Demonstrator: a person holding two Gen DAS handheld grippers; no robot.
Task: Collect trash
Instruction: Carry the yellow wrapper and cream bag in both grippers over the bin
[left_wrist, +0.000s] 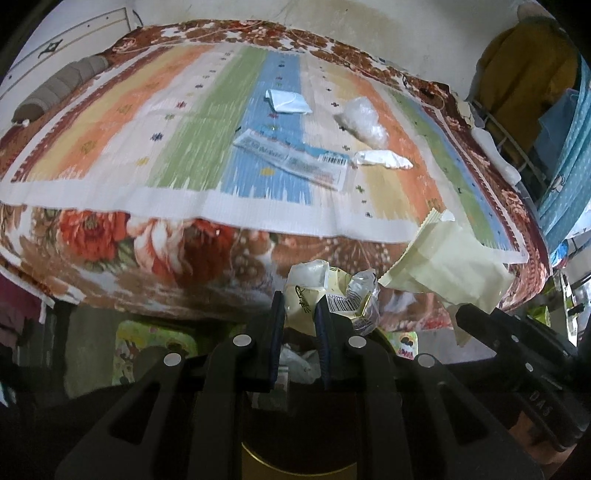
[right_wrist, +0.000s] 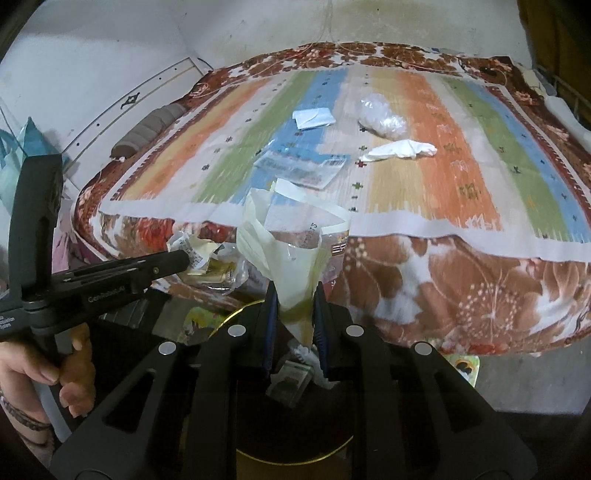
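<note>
Two wrappers clamped, left hand-held gripper (left_wrist: 300, 314) grasping crumpled wrapper (left_wrist: 332, 291), right hand-held gripper (right_wrist: 293, 306) grasping pale bag (right_wrist: 284, 251), past bed edge (left_wrist: 221, 291).

Both wrist views: heavy fisheye, black vignette at corners, straight edges bowed. Striped mat (left_wrist: 184, 122) evenly lit, soft diffuse light, no hard shadows. Motion blur smears mat pattern and floral blanket (right_wrist: 461, 280). Area under bed edge dim. Mild glare on crumpled clear plastic (left_wrist: 364, 120).
</note>
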